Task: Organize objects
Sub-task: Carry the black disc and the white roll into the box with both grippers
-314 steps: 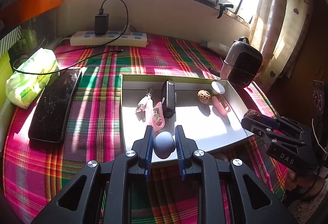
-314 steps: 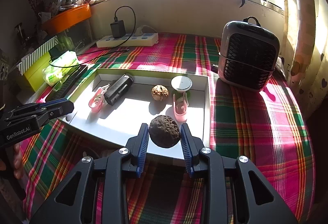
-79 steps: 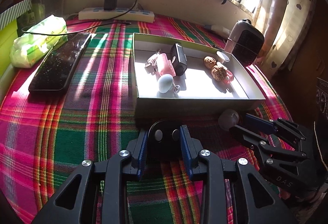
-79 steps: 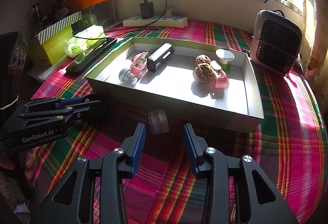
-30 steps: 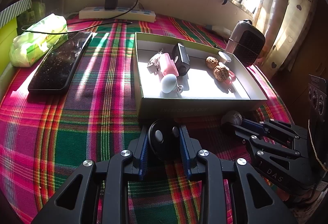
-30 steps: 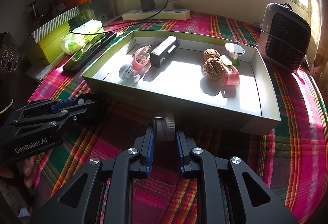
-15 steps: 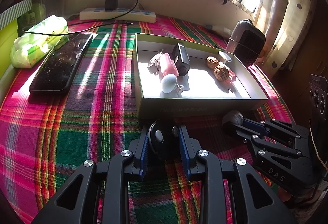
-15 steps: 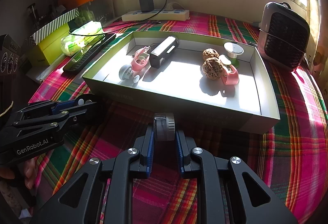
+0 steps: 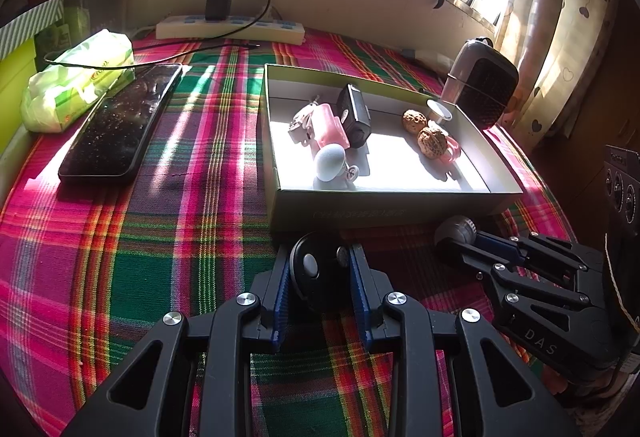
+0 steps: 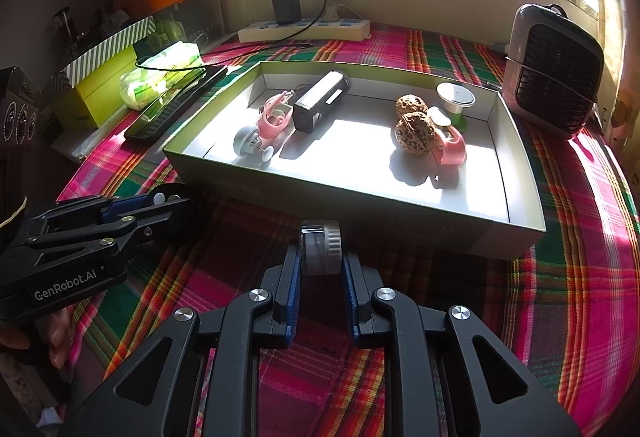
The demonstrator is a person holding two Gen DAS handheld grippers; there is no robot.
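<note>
The left gripper (image 10: 168,205) carries "GenRobot.AI" in white on its side; the right gripper (image 9: 460,237) shows white letters "DAS" on its body.

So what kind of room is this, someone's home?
Most likely a home, not a lab: a table under a plaid cloth stands by a sunny window with heart-print curtains, and a power strip, a small heater and a tissue pack sit around.
</note>
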